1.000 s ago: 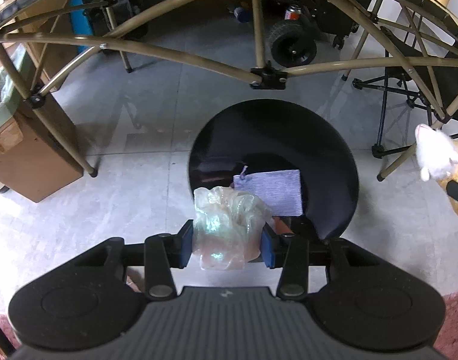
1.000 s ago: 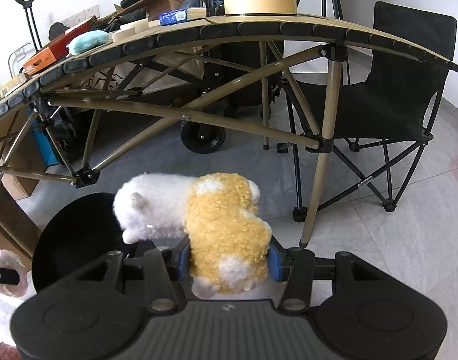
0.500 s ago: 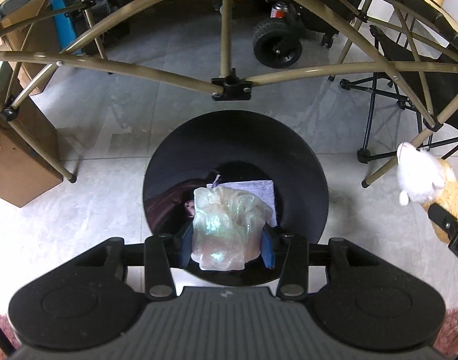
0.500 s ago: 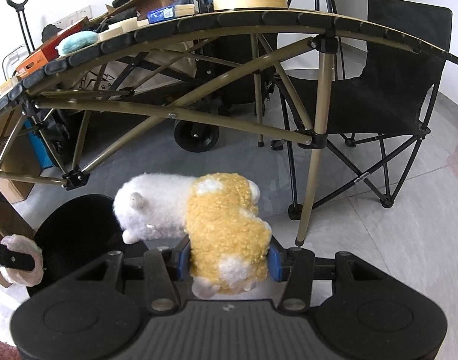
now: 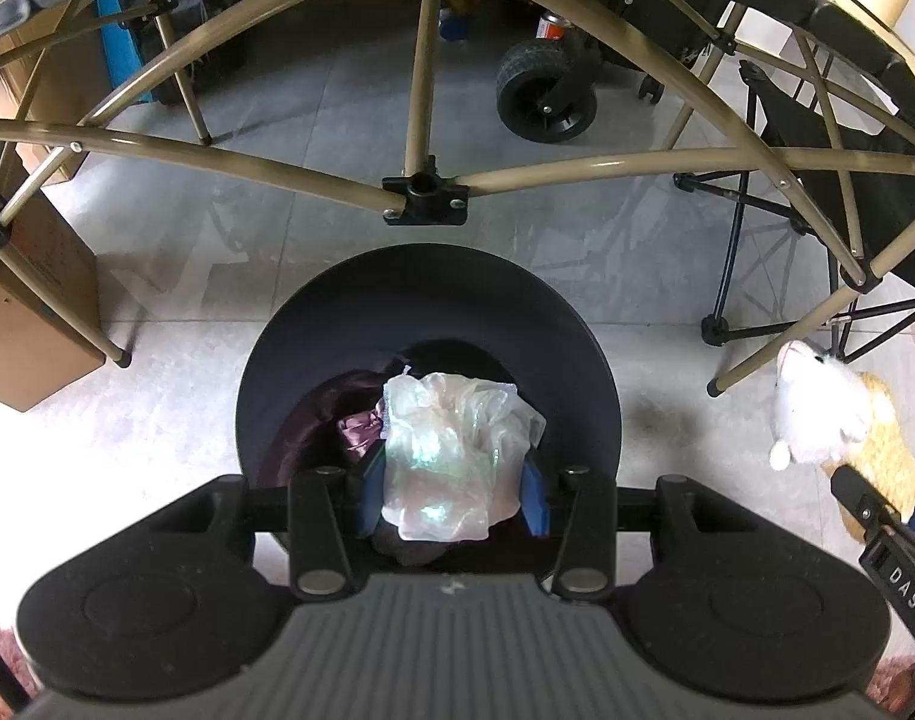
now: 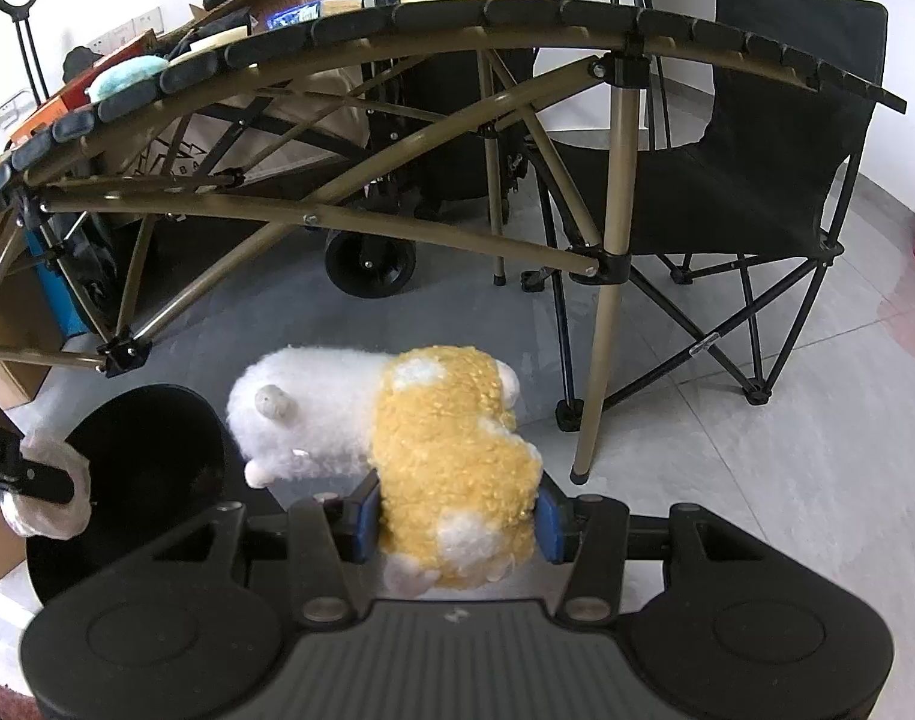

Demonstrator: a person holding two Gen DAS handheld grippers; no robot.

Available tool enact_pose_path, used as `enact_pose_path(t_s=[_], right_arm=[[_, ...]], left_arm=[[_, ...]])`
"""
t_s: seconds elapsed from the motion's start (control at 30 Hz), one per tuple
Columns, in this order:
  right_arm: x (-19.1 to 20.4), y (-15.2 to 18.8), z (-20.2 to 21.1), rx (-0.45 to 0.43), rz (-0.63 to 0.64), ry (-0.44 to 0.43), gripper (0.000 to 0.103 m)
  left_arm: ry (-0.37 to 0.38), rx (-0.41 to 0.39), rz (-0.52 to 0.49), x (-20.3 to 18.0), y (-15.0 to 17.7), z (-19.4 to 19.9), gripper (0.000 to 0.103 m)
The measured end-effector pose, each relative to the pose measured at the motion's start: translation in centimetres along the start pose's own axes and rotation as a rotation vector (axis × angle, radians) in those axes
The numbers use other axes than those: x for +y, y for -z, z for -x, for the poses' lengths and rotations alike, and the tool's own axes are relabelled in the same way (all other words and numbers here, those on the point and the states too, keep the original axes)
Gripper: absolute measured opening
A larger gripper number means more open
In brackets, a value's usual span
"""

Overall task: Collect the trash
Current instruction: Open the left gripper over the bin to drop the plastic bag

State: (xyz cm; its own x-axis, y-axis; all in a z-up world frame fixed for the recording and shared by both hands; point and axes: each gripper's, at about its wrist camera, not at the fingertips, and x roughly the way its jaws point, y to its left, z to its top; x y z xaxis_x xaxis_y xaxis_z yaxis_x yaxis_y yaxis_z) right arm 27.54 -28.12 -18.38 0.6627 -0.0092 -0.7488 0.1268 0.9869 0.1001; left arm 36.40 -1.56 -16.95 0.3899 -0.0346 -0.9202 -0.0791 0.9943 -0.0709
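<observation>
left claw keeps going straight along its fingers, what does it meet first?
Probably the inside of the black bin: the left claw, shut on the crumpled plastic bag, points down into its opening, likely reaching the trash inside first; depth unclear.

Bin (image 5: pixel 313 324) contents: we could make out only a purple scrap (image 5: pixel 358 429); the crumpled plastic bag (image 5: pixel 451 450) hid the rest.
Left gripper (image 5: pixel 452 495) pads: we saw them largely covered by the bag.
Plush toy (image 6: pixel 451 456) underside: it was hidden from us behind the right gripper (image 6: pixel 454 519).
Folding table (image 6: pixel 457 24) top: too foreshortened for us to identify its clutter.
</observation>
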Motion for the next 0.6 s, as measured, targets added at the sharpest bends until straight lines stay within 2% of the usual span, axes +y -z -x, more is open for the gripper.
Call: enact_pose_path(t_s=[0.3,0.4,0.47,0.53,0.6], right_arm=[[0.29,0.02,-0.28,0.009,0.013,0.005,0.048],[0.33,0.02,-0.32,0.011,0.013,0.001,0.048],[0.3,0.02,-0.32,0.013,0.014,-0.002,0.048],[0.16,0.02,-0.37,0.017,0.015,-0.005,0.048],[0.12,-0.01,-0.34,0.015,0.014,-0.004,0.048]], left_arm=[[0.009,0.002,0.006,-0.34,-0.31,-0.3,0.044],[0.006,0.008,0.01,-0.45,-0.31,-0.42,0.049],[0.003,0.013,0.011,-0.5,-0.32,-0.43,0.058],[-0.004,0.019,0.013,-0.54,-0.34,-0.41,0.09],[-0.012,0.021,0.026,-0.52,-0.39,-0.35,0.103]])
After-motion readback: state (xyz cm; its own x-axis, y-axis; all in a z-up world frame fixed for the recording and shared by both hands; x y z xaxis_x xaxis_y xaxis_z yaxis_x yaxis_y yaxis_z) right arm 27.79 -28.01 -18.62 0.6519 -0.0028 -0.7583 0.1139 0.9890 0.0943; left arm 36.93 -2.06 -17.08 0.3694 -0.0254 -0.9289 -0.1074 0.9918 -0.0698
